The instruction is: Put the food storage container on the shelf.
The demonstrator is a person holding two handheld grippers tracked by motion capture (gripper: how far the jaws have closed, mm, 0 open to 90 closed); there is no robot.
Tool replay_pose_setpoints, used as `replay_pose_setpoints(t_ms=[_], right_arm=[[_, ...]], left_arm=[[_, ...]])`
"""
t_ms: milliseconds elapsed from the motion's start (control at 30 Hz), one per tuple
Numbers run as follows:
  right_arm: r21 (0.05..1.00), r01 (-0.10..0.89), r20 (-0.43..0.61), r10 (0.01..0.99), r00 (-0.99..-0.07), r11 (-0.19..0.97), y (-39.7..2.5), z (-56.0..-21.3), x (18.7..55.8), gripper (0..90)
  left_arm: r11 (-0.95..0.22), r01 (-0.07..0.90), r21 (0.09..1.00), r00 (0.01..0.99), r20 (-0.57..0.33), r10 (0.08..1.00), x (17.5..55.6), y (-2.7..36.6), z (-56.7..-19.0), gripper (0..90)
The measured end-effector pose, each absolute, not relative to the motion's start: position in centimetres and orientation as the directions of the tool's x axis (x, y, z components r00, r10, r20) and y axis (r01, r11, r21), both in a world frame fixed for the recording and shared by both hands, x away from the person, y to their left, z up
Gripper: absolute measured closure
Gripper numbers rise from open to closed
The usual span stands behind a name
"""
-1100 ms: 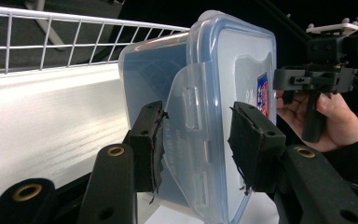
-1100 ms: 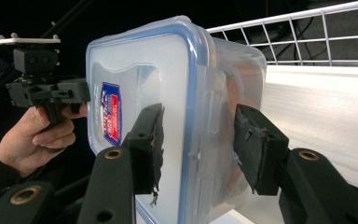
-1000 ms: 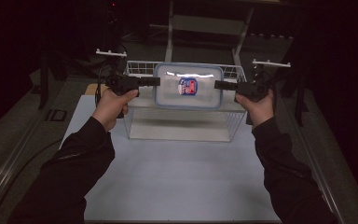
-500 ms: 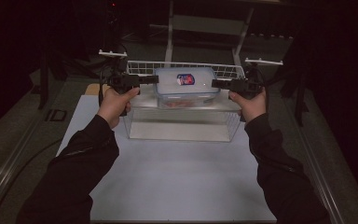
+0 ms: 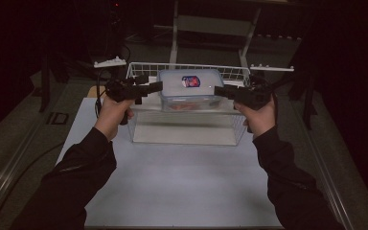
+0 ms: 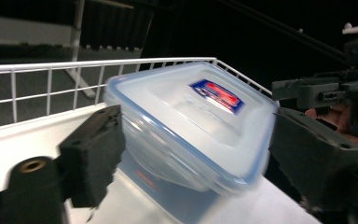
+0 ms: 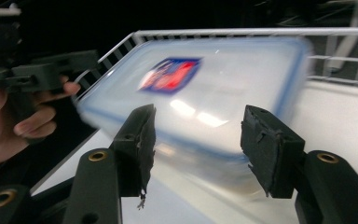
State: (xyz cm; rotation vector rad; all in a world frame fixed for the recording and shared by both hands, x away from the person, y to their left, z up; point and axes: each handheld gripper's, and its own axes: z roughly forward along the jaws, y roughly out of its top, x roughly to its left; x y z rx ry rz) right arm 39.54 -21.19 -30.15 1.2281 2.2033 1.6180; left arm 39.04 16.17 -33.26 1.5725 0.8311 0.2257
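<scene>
A clear plastic food container [image 5: 189, 88] with a blue-rimmed lid and a red-and-blue label hangs at rim height over a white wire basket [image 5: 187, 129]. My left gripper [image 5: 155, 87] holds its left end and my right gripper [image 5: 220, 91] holds its right end. In the left gripper view the container [image 6: 191, 126] sits between the widely spread jaws of that gripper [image 6: 193, 140], with the other gripper [image 6: 317, 88] beyond it. In the right gripper view the gripper [image 7: 198, 135] has its pads against the blurred container [image 7: 214, 93].
The basket stands at the far end of a white mat [image 5: 182, 191] on a dark table. White rails [image 5: 109, 62] [image 5: 272, 68] flank the basket's back corners. A metal frame [image 5: 175, 28] rises behind it. Dark strips run along both sides of the mat.
Both hands have carried the container away from the person and slightly lower, over the basket. Both grippers keep their hold on it.
</scene>
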Motion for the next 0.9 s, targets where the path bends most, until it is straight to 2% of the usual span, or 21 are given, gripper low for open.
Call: replay_pose_setpoints(t_ms=[67,133,267,433,533,767,900], right_arm=[[0.854,0.510,0.327,0.656,-0.680,0.102,-20.7,-30.3,38.8,47.5],[0.862,0.496,0.323,0.635,-0.702,0.109,-20.2,-30.5,38.2,49.3],[0.868,0.476,0.302,0.607,-0.735,0.144,-19.1,-31.1,37.0,58.1],[0.869,0.462,0.281,0.594,-0.754,0.175,-17.8,-32.1,36.0,80.9],[0.868,0.450,0.253,0.593,-0.764,0.210,-16.9,-32.9,35.7,89.6],[0.867,0.439,0.222,0.606,-0.764,0.235,-15.4,-34.2,36.2,89.8],[0.863,0.447,0.223,0.616,-0.756,0.236,-15.2,-34.5,36.9,89.8]], left_arm=[[0.038,0.360,0.932,0.732,-0.307,0.608,38.3,16.1,-33.3,10.8],[0.025,0.354,0.935,0.737,-0.295,0.608,37.6,15.9,-33.3,0.9],[0.012,0.334,0.942,0.747,-0.273,0.606,36.1,15.7,-33.6,0.7],[0.004,0.302,0.953,0.763,-0.244,0.599,34.2,15.3,-34.2,0.6],[0.020,0.313,0.949,0.756,-0.262,0.600,33.0,15.0,-35.1,0.7],[-0.047,0.322,0.945,0.754,-0.226,0.617,30.3,13.6,-38.2,0.7],[-0.052,0.297,0.953,0.749,-0.199,0.632,28.9,13.1,-39.6,0.6]])
